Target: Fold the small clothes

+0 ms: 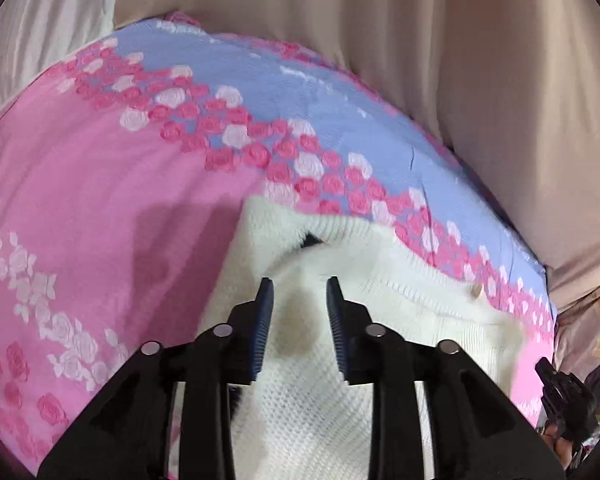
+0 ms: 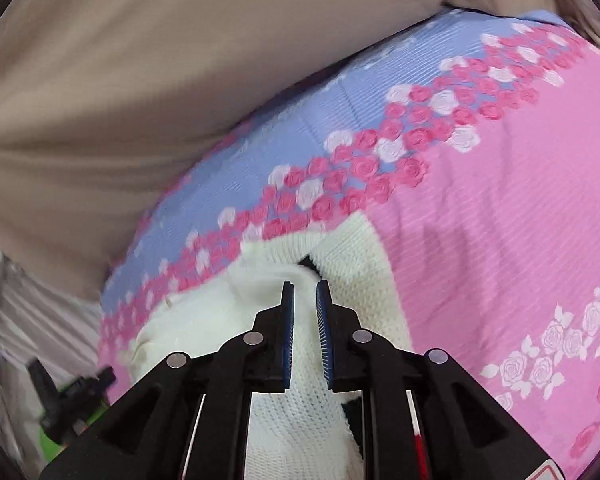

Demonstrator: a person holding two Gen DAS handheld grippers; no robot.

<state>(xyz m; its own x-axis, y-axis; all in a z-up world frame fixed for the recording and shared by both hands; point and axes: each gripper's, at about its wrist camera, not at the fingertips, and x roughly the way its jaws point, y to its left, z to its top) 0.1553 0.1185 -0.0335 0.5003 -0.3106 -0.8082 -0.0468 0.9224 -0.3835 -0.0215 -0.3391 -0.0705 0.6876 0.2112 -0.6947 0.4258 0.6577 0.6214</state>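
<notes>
A white knit garment [image 1: 300, 380] lies on a bed cover [image 1: 100, 184] printed pink with bands of pink and white roses and a lilac-blue strip along the far edge. Beyond it hang beige curtains [image 1: 440, 60], reaching down behind the bed. The left gripper [image 1: 300, 292] hovers over the knit, jaws parted with nothing between them. The right gripper [image 2: 305, 294] sits over the same garment, jaws nearly closed; whether they pinch the knit I cannot tell. A small button [image 1: 477, 290] shows near the garment's right edge
</notes>
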